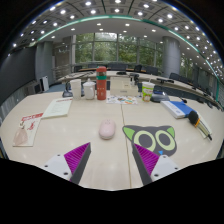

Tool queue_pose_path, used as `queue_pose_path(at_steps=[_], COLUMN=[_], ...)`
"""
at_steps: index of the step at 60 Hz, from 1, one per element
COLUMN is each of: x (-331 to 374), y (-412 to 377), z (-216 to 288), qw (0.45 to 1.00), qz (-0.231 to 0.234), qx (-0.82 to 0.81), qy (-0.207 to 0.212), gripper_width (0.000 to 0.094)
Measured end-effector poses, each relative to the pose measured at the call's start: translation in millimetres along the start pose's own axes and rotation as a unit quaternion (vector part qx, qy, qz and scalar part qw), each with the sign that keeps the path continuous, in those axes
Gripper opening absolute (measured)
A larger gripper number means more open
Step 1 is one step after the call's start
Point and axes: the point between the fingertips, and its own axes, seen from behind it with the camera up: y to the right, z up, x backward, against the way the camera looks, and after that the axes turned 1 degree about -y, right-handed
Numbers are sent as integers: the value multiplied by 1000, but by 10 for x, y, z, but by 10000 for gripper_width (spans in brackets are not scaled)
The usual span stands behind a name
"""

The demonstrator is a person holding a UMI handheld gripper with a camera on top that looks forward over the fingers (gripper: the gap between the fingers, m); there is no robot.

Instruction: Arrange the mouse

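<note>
Gripper: we see our gripper [110, 158] low at the near side of the table, with its two fingers spread wide apart and nothing between them.
Pads: each finger has a purple pad [75, 155] on its inner side, and both pads are bare.
Mouse: the small pink mouse [107, 129] sits on the table just ahead of the fingers, about in line with the gap between them. The fingers do not touch it.
Mat: a dark mat with an owl face and big round eyes [152, 139] lies just to the right of the mouse. The mouse is beside it, not on it.
Table: the table [60, 125] is light and wide, and it holds many things.
Tall can: an orange and red can [101, 83] stands upright well beyond the mouse.
Cups: a white cup [76, 88] and another pale one stand next to the tall can.
Green cup: a cup with a green band [147, 91] stands farther to the right.
Papers: we see a red and white packet [27, 128] far to the left, and a pale sheet [57, 107] behind it.
Blue thing: a flat blue and white box [176, 108] lies to the right, past the mat.
Room: behind the table there are chairs, more desks and big windows [105, 48].
</note>
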Motion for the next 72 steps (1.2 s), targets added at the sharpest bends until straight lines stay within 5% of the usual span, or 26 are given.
queue_pose_path(at_steps=[21, 33, 51, 72], x=[-1481, -1694, -1639, -610], y=[-232, -228, -258, 225], z=[276, 261, 291, 1625], qw=[999, 999, 998, 997], qz=[6, -2, -6, 6], qx=[-17, -3, -2, -47], qy=[-34, -50, -61, 59], gripper_width=[813, 478, 335, 334])
